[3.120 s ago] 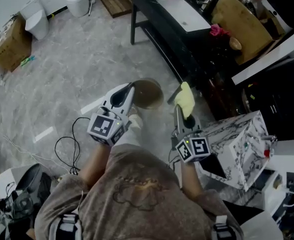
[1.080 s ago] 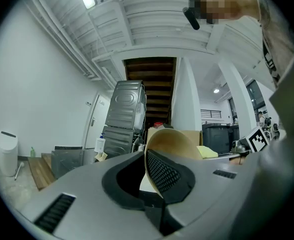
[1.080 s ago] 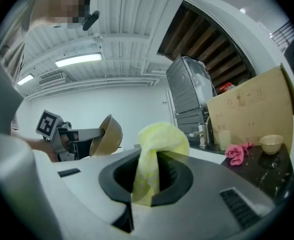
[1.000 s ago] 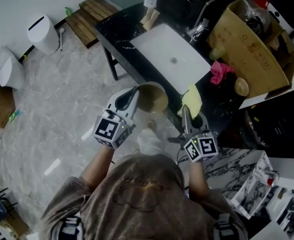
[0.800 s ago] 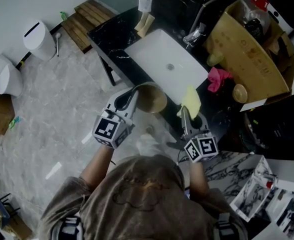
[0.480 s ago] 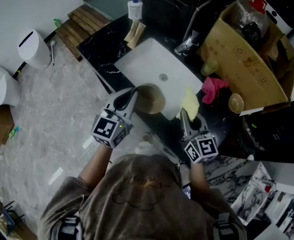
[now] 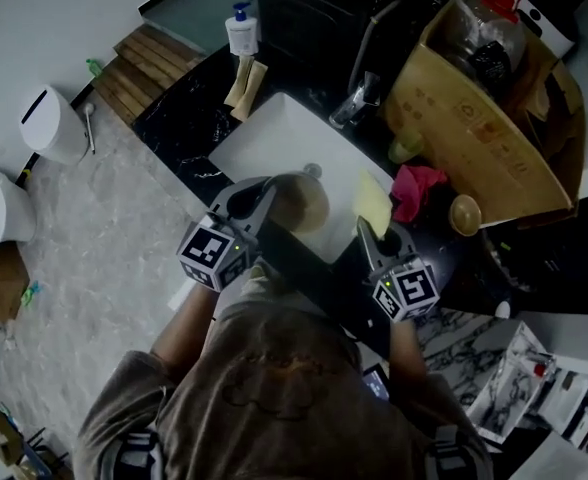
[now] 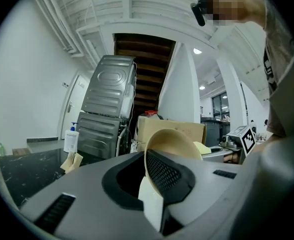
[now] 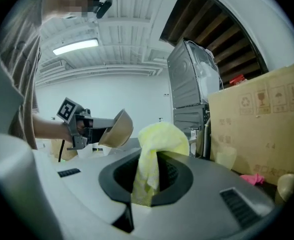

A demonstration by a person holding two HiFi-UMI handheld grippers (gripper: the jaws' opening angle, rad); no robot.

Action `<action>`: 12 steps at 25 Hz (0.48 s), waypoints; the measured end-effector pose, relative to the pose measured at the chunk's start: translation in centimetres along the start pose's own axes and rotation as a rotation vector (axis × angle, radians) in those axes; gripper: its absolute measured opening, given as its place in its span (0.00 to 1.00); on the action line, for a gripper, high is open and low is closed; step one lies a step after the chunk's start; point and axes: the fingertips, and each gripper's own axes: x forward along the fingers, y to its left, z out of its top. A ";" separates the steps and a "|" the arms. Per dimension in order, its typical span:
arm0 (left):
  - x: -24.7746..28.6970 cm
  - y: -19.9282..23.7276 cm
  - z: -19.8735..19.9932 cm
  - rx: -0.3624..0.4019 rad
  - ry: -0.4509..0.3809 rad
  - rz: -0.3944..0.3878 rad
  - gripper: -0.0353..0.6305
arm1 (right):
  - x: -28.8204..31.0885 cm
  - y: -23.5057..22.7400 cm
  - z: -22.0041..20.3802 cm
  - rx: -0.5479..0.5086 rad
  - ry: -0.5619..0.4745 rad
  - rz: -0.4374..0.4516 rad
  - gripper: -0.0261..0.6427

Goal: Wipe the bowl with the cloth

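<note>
Tan bowl [image 7: 300, 200] first: my left gripper [image 7: 262, 196] has its jaws closed on the rim and holds the bowl tilted, over what looks like the near edge of the white sink [image 7: 259, 143]. My right gripper [image 7: 367, 230] is clamped on the yellow cloth [image 7: 372, 200], which stands up out of the jaws in a bunched tuft.

The cloth sits at about 3 o'clock from the bowl, near it but apart. The right gripper view shows open space between the two. So I judge that the wiping has not begun. Both things are in hand and brought to the sink, and all the rubbing is left to do.

Around them, on the black counter [image 7: 179, 118], the tap [image 7: 354, 103] is at 1 o'clock from the bowl and a soap bottle [image 7: 240, 32] at 11 o'clock. A big cardboard box [image 7: 474, 128] fills 2 o'clock, and a pink rag [image 7: 414, 182] lies just beside the cloth at its 3 o'clock.

Nothing stands between cloth and bowl. The rag and box crowd my right side, so I would keep the wiping strokes towards 9 o'clock.
</note>
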 end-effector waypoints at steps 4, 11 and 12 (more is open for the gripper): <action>2.0 0.2 -0.3 0.024 0.040 -0.103 0.09 | 1.4 -0.5 -0.2 -0.027 0.034 -0.010 0.08; 5.1 0.3 -1.2 0.082 0.164 -0.336 0.09 | 4.2 -0.6 -0.6 -0.067 0.070 0.015 0.08; 5.5 0.3 -1.6 0.090 0.189 -0.368 0.09 | 4.6 -0.6 -0.6 -0.081 0.075 0.022 0.08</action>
